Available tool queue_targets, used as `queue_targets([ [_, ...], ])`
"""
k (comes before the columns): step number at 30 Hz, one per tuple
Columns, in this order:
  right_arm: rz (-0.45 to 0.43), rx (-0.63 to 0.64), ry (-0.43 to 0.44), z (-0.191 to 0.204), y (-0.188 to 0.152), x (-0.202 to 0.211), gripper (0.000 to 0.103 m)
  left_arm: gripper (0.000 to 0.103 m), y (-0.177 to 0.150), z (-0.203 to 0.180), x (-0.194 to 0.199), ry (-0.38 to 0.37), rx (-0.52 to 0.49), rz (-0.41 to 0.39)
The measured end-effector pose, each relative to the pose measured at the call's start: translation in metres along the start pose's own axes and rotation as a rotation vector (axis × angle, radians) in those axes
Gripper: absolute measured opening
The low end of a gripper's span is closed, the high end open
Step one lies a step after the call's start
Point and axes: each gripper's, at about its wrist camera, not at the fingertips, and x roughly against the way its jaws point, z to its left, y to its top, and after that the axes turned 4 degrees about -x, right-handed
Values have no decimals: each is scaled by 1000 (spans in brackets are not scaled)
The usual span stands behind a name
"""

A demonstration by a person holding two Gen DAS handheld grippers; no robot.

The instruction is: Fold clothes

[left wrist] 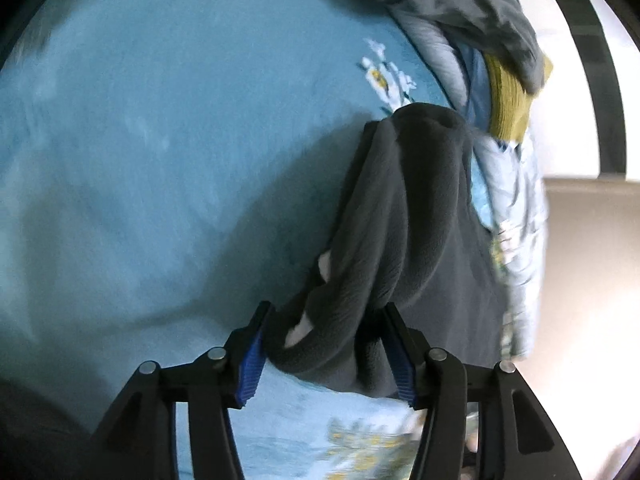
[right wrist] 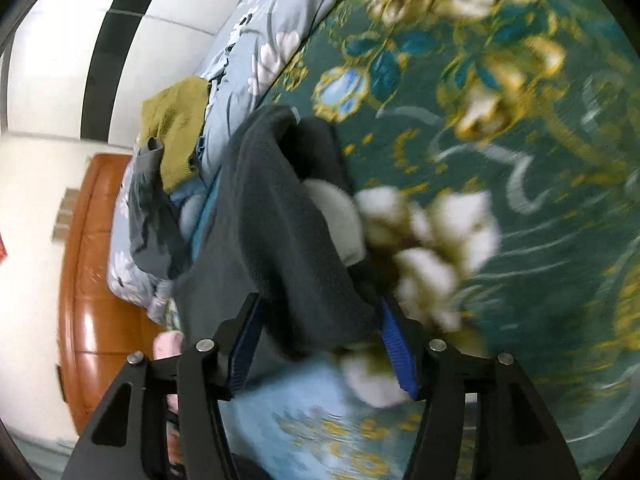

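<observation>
A dark grey fleece garment hangs bunched between the blue pads of my left gripper, which is shut on it above the light blue bedspread. The same garment, with a white lining showing, is also caught in my right gripper, held above the dark green floral blanket. Both views are blurred by motion.
A pile of clothes lies at the bed's edge: an olive knit, a grey garment and a pale floral quilt. An orange wooden headboard and white wall stand beyond.
</observation>
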Motion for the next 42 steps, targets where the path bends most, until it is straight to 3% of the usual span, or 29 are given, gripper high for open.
queue_targets([
  [4,-53,57,-25,2,28,21,60,65,21,-21,7,67,-124,-65],
  [12,-18,38,61,37,92,-28,60,63,78,-42,-28,61,-234,-41],
  [13,-9,30,66,40,98,-35,60,61,83,-43,-30,52,-239,-37],
  [16,22,27,54,50,109,-54,59,38,81,-50,-26,27,-272,-40],
  [17,26,28,42,53,111,-58,54,34,79,-52,-24,22,-285,-42],
  [18,28,32,37,55,112,-61,40,26,78,-56,-23,26,-307,-44],
  [19,31,36,27,58,113,-63,33,15,77,-60,-22,31,-329,-46],
  [21,40,60,-18,65,115,-67,9,11,74,-68,-19,34,-368,-57],
  [24,26,125,-22,79,116,-60,8,11,75,-79,-4,-7,-403,-104],
  [27,-49,174,77,96,123,-33,7,11,82,-84,29,-128,-411,-192],
  [30,-112,221,122,109,130,-16,7,10,93,-81,37,-127,-402,-230],
  [32,-142,229,105,111,135,-17,7,10,101,-79,42,-126,-396,-255],
  [36,-96,159,-19,84,143,-53,7,10,113,-51,-5,-2,-339,-147],
  [37,-73,135,-49,74,142,-63,7,3,115,-44,-10,33,-328,-141],
  [39,-49,101,-86,60,140,-74,7,0,118,-31,-20,103,-308,-128],
  [42,-34,51,-91,43,137,-79,7,0,122,-13,-17,46,-214,-117],
])
